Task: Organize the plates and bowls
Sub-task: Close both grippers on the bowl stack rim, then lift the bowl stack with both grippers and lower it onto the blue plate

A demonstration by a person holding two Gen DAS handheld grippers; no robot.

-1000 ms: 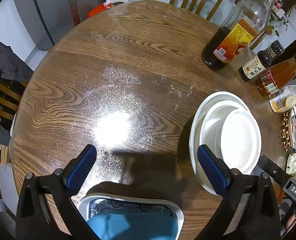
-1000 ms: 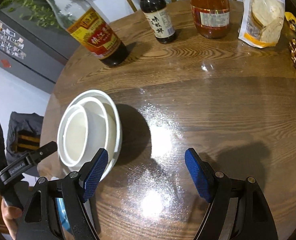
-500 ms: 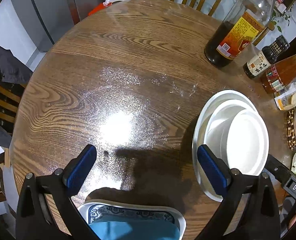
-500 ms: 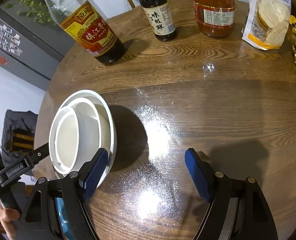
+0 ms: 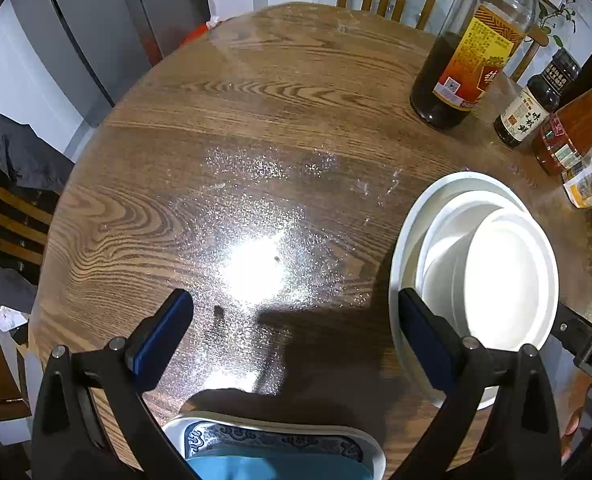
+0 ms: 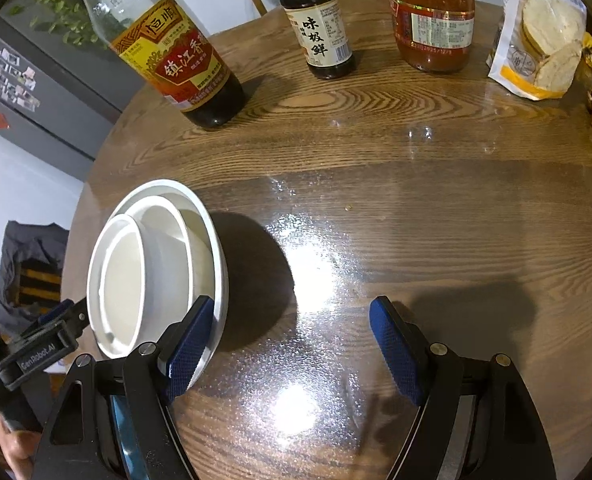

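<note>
1. Three white dishes sit nested on our desk, right of the left tool.
2. One blue-patterned plate waits below, still apart.
3. Both tools, the right tool too, are wide open and empty.
4. Next, we likely grab that plate.

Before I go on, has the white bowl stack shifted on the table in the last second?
No. In the right wrist view the white bowl stack keeps its place against the vinegar bottle.
</note>
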